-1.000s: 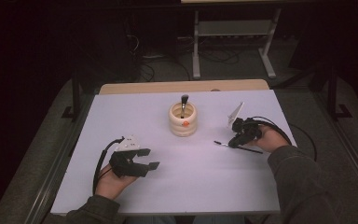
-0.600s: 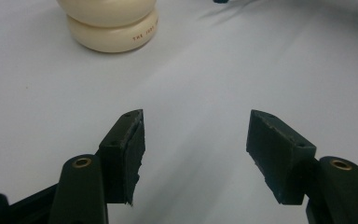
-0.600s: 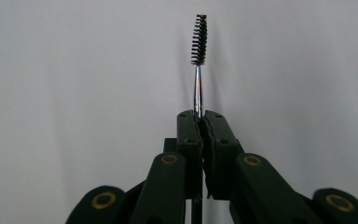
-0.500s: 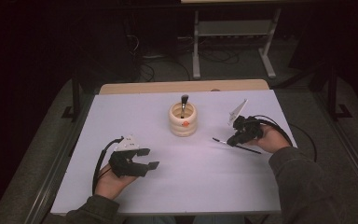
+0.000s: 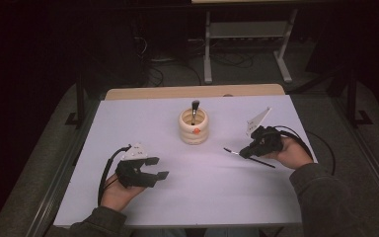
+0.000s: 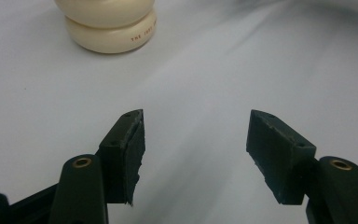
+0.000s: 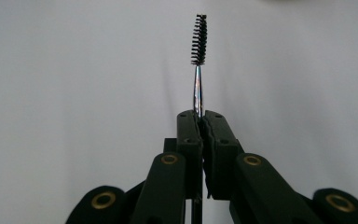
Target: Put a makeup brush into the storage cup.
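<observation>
In the high view, a cream ribbed cup [image 5: 193, 127] is seen standing mid-bench with a dark-handled tool upright in it; nothing is placed between it and either hand. The right hand-held gripper [image 5: 243, 153] is held right of the cup, clenched on a thin brush [image 5: 250, 158] that lies across it, tip toward the cup, just above the bench [image 5: 227, 197]. The left hand-held gripper [image 5: 158, 168] is rested at the near left, released, well apart from the brush. The bench is covered in white; a dark floor, cables and a metal stand are seen behind.

In the left gripper view, the jaws are spread over bare white surface, and the cup [image 6: 112, 28] is seen ahead at upper left.

In the right gripper view, the brush [image 7: 198, 70] is pinched by its metal stem between closed jaws, bristles pointing away.
</observation>
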Available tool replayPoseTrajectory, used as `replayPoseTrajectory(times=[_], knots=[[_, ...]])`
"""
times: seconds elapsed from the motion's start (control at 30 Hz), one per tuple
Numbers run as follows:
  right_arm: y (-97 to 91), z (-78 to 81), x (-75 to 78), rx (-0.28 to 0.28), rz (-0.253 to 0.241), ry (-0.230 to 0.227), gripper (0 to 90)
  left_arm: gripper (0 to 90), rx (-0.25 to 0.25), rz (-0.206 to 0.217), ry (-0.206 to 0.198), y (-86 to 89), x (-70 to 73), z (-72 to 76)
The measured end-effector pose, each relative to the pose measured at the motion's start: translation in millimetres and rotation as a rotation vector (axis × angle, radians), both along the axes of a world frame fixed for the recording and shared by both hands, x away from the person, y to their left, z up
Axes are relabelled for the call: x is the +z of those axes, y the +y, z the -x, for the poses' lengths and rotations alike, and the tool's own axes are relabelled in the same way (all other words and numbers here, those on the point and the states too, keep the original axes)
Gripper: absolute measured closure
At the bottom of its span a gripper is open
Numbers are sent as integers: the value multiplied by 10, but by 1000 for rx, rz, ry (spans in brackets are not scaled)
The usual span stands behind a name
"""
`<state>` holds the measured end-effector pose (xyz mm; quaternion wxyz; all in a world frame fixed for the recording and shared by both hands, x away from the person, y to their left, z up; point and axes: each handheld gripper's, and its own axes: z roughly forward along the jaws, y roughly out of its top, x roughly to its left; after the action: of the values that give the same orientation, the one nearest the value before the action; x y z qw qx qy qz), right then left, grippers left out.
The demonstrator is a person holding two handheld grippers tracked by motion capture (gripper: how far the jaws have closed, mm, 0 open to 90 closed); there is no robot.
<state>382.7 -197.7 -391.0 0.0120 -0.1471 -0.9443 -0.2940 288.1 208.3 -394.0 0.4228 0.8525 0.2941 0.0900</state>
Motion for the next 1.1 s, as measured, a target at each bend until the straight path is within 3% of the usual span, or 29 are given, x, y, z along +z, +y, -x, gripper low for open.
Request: replayPoseTrajectory(times=[0.57, 1.1], knots=[[11, 436, 168, 4, -128, -42, 851, 366, -34, 11, -4, -63, 8, 28], [203, 638, 254, 17, -232, -36, 851, 365, -78, 21, -12, -179, 31, 73]])
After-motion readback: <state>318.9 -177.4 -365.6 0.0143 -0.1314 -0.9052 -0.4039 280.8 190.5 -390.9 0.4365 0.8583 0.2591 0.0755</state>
